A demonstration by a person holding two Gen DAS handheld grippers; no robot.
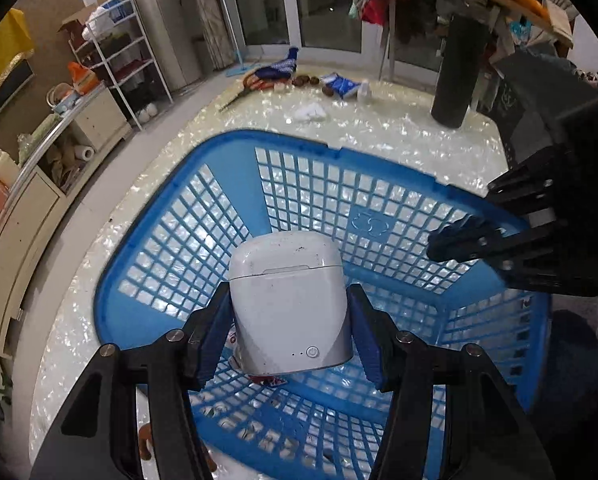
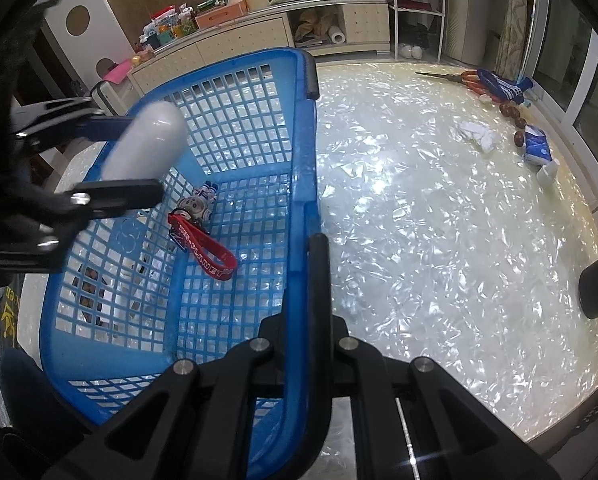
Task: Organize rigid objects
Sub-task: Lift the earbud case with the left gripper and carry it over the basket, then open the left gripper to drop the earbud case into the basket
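Observation:
A white earbud case (image 1: 289, 300), scuffed, with a power button on its front, sits between the blue pads of my left gripper (image 1: 289, 295), which is shut on it. It hangs over the inside of the blue lattice basket (image 1: 259, 137). The right wrist view shows the same case (image 2: 147, 144) above the basket's left side (image 2: 71, 216). On the basket floor lies an astronaut keychain (image 2: 197, 207) with a red strap (image 2: 209, 254). My right gripper (image 2: 313, 250) is shut on the basket's right rim (image 2: 304, 128); the left wrist view shows that gripper (image 1: 439, 246) at the right.
The basket stands on a pearly white table (image 2: 439, 220). Along the far edge lie scissors (image 2: 455, 76), a blue cloth (image 2: 503, 86), brown nuts (image 2: 513, 114), a blue tissue pack (image 2: 536, 144), a small white bottle (image 2: 548, 172) and crumpled tissue (image 2: 479, 134). A black cylinder (image 1: 457, 72) stands far right.

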